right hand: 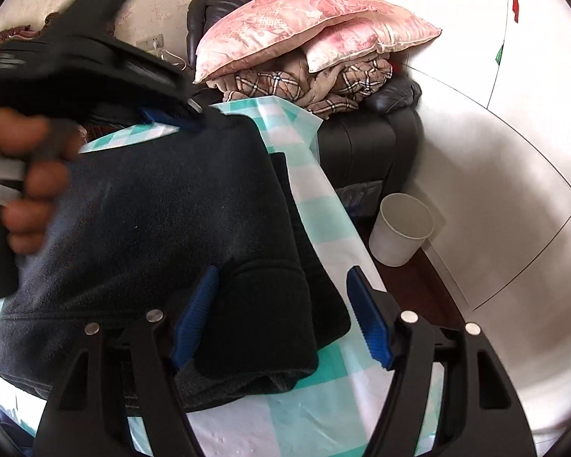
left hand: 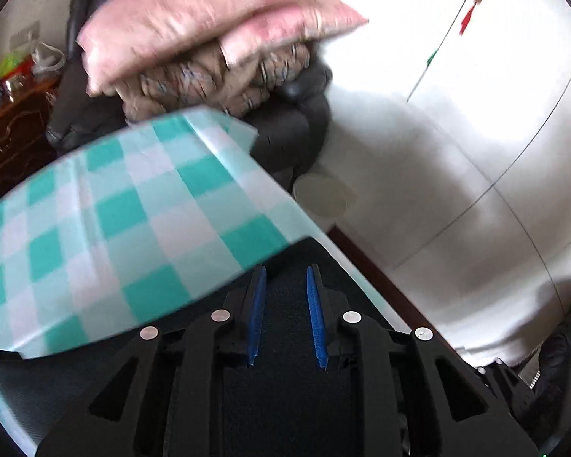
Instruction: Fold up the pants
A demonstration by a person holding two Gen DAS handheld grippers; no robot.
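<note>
The pants (right hand: 163, 228) are found lying folded in layers on the checked cloth (right hand: 323, 209) of the counter; the fabric is judged thick, soft and limp, not slippery, light enough to lift by an edge. The right claw (right hand: 281, 304) is held wide apart, straddling the near folded corner without clamping it; the left claw (left hand: 285, 316) is seen over the far edge, narrowly apart, nothing gripped. A hold at the layered corners is advised, all layers together.
</note>
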